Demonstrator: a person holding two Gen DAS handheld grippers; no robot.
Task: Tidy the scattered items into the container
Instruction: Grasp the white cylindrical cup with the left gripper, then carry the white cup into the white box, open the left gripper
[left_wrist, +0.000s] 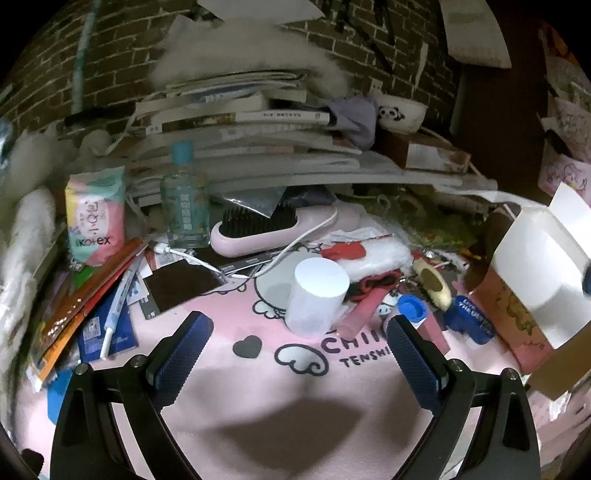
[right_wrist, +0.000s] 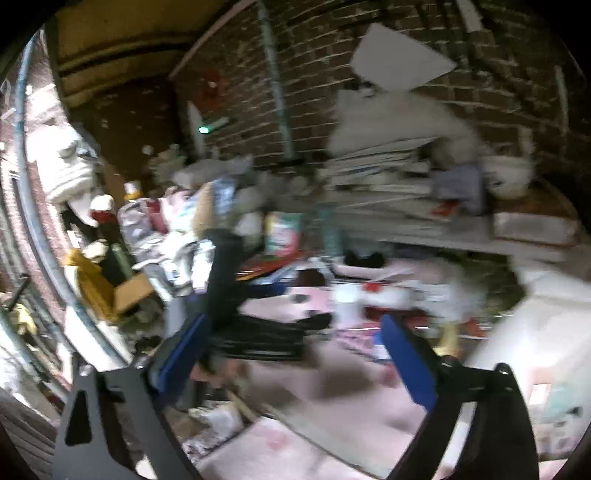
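I see the white cup (left_wrist: 317, 293) lying tipped on the pink surface (left_wrist: 229, 391), just beyond my left gripper (left_wrist: 295, 354), whose jaws gape empty. The white container (left_wrist: 543, 258) stands right. My right gripper (right_wrist: 295, 354), blurred, also spreads wide, holding nothing.

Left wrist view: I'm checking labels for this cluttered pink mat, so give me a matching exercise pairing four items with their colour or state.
Things:
1. hairbrush
2. glass bottle
3. white cylinder
4. Kotex pack

Descriptions:
A. blue cap, upright
B. tipped over on the mat
C. pink body, black bristles
D. pastel wrapper, standing at the left

Pairs: 1-C, 2-A, 3-B, 4-D
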